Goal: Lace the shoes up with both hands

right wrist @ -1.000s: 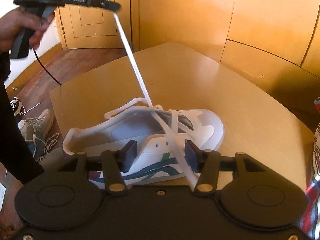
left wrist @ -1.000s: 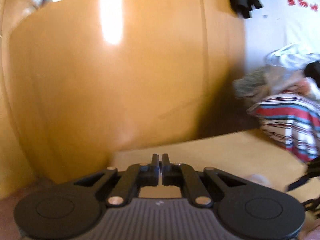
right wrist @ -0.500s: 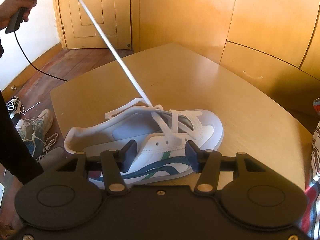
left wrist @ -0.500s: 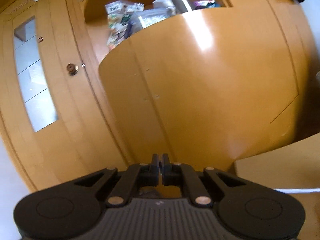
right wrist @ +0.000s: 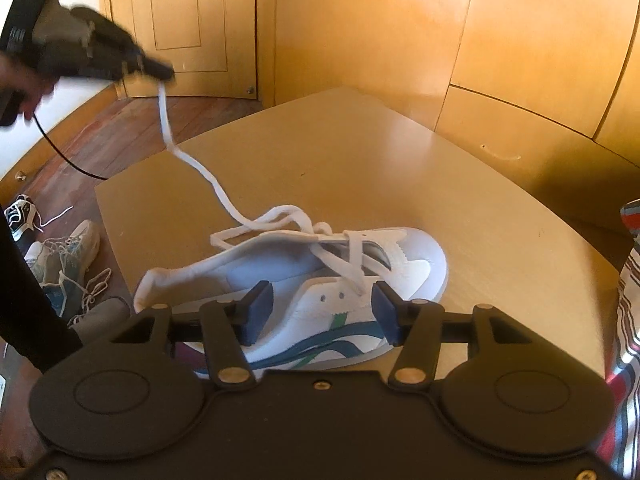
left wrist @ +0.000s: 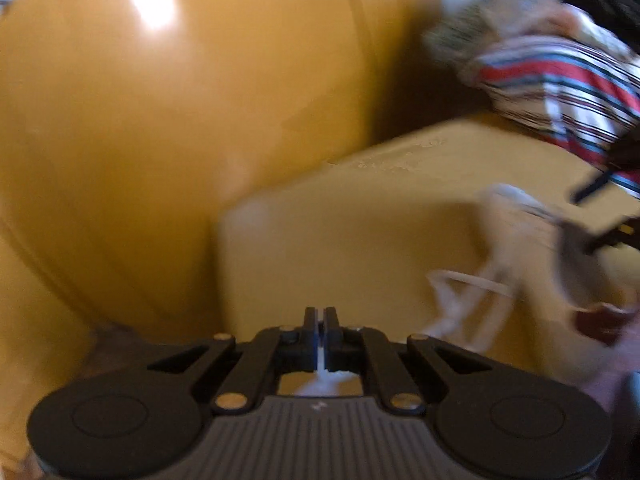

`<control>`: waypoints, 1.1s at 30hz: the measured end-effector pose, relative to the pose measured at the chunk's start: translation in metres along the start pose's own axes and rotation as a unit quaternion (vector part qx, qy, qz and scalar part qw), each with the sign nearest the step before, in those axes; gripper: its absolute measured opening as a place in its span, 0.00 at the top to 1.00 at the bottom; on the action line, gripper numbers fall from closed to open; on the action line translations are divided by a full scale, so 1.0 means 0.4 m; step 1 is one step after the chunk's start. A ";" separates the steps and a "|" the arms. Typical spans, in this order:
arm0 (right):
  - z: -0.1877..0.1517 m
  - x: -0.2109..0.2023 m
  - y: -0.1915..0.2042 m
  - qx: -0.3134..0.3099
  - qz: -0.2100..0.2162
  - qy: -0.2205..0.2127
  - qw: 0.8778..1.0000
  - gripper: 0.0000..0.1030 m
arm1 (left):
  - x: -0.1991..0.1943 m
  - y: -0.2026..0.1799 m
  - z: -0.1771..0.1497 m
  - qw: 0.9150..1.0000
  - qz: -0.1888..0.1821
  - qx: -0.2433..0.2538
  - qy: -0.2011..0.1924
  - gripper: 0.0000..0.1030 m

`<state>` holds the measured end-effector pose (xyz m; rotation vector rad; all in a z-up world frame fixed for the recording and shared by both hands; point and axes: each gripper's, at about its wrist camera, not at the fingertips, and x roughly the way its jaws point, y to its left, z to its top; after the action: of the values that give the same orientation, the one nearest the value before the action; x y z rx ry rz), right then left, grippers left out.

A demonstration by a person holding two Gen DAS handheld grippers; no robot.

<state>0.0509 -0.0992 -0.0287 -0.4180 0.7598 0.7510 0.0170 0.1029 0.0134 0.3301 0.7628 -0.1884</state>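
Note:
A white sneaker (right wrist: 400, 264) with blue and green stripes lies on its side on the tan table (right wrist: 360, 152). Its white lace (right wrist: 192, 164) runs slack from the eyelets up to my left gripper (right wrist: 160, 72), held high at the left above the table's corner. In the left wrist view that gripper (left wrist: 320, 316) has the lace pinched between its jaws, which are starting to open; the blurred sneaker (left wrist: 516, 232) is off to its right. My right gripper (right wrist: 320, 304) stands open just over the near side of the sneaker, its pads not touching it.
Other sneakers (right wrist: 60, 256) with loose laces lie on the wooden floor to the left of the table. A striped cloth (right wrist: 628, 280) hangs at the right edge. Wooden cabinet panels (right wrist: 520, 40) stand close behind the table.
My left gripper pulled the lace taut up and to the left, then came back down toward the table, so the lace now hangs slack. The right gripper has stayed still.

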 end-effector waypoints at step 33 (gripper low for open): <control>-0.008 -0.014 -0.081 0.060 0.025 -0.036 0.997 0.62 | 0.330 -0.102 0.074 0.988 -0.133 -0.031 0.071 0.73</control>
<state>0.0707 -0.1256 -0.0243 -0.2636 0.7462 0.7602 0.1180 0.0482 -0.0685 0.1827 0.9519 -0.3951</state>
